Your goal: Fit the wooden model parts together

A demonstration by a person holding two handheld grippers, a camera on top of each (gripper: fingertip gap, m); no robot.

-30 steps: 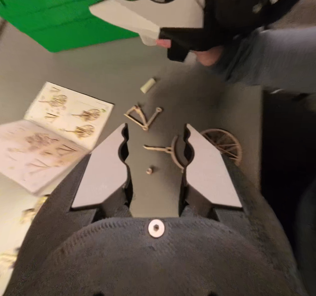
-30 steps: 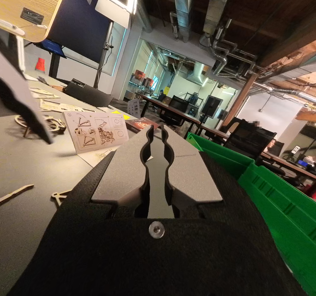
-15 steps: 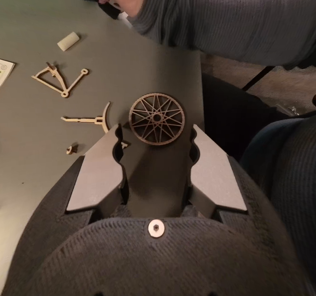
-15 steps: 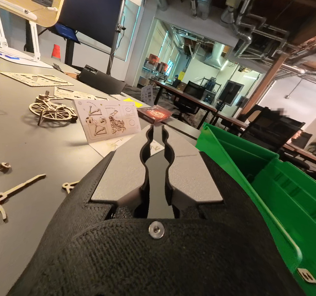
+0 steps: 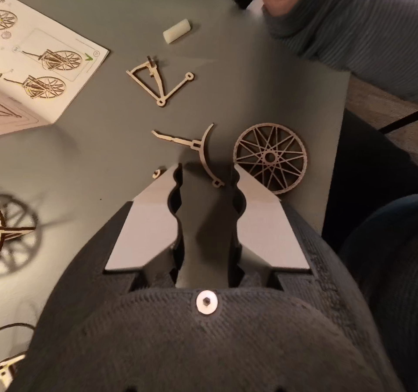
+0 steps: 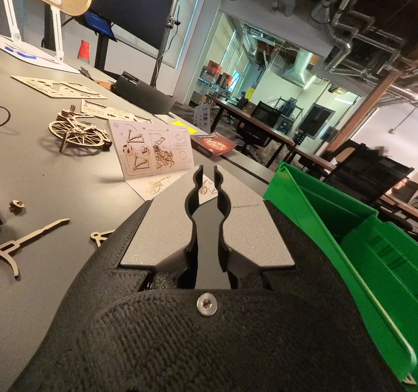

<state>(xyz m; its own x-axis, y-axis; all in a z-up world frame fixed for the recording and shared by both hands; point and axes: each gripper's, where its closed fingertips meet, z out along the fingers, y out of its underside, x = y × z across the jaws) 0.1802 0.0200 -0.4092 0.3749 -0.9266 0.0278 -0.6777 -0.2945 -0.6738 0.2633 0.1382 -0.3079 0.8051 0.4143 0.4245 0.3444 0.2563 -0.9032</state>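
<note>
In the left wrist view, my left gripper is open and empty just above the grey table. A flat wooden spoked wheel lies just beyond its right finger. A curved fender piece with a stem lies ahead between the fingertips. A triangular frame part lies farther off, and a small wooden nut sits by the left fingertip. My right gripper is nearly shut with a narrow gap and holds nothing. It sits low over the table, with the fender piece and the frame part to its left.
An open instruction booklet lies on the table. A partly built wheeled model and wooden part sheets lie beyond it. A green bin stands to the right. A white foam plug and a person's grey sleeve show too. One gripper's finger ends stand about 15 centimetres off the other's. The right tips stand about 10 centimetres off the white foam plug.
My left gripper has shifted left and its jaws have narrowed, so the wheel is now beside its right finger instead of between the fingers. The right gripper has tipped down a little, its gap unchanged.
</note>
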